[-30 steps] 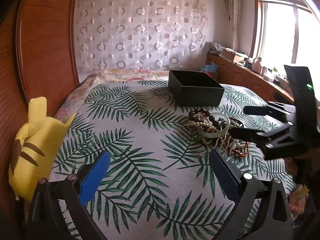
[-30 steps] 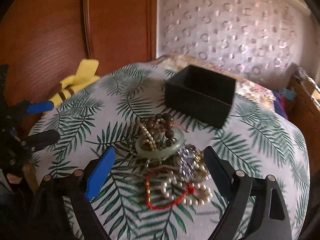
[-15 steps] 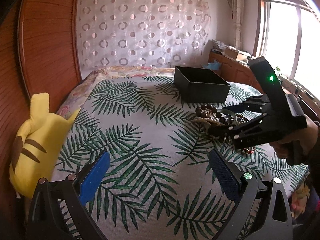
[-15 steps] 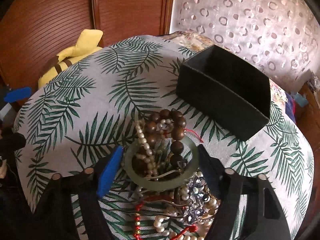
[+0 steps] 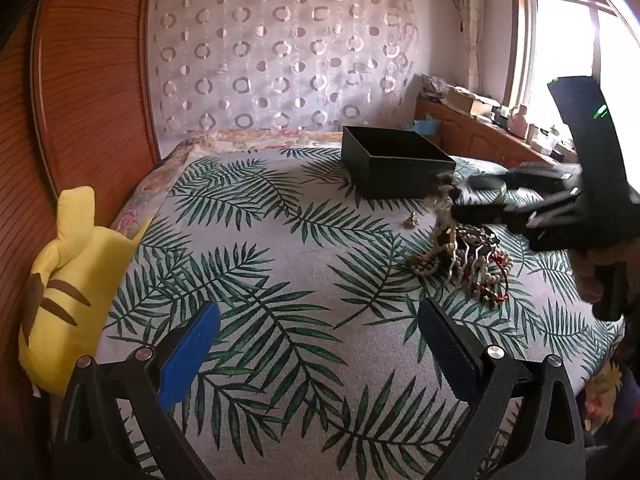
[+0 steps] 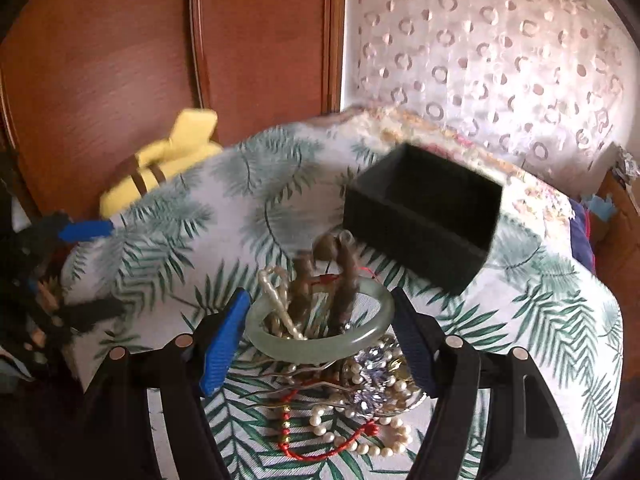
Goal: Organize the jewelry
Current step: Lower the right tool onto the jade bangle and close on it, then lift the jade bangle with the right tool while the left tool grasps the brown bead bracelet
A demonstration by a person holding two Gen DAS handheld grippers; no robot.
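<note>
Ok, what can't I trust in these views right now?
- Right tool on the jade bangle: blurred, so real contact is unclear.
- Beads through the bangle: smeared, count unreadable.
- Black box interior: floor hidden by its near wall in both views.
- Small gold piece: too small to identify, left view.

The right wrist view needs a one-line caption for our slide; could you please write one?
Right gripper closed on a pale green bangle tangled with beads, black box beyond.
</note>
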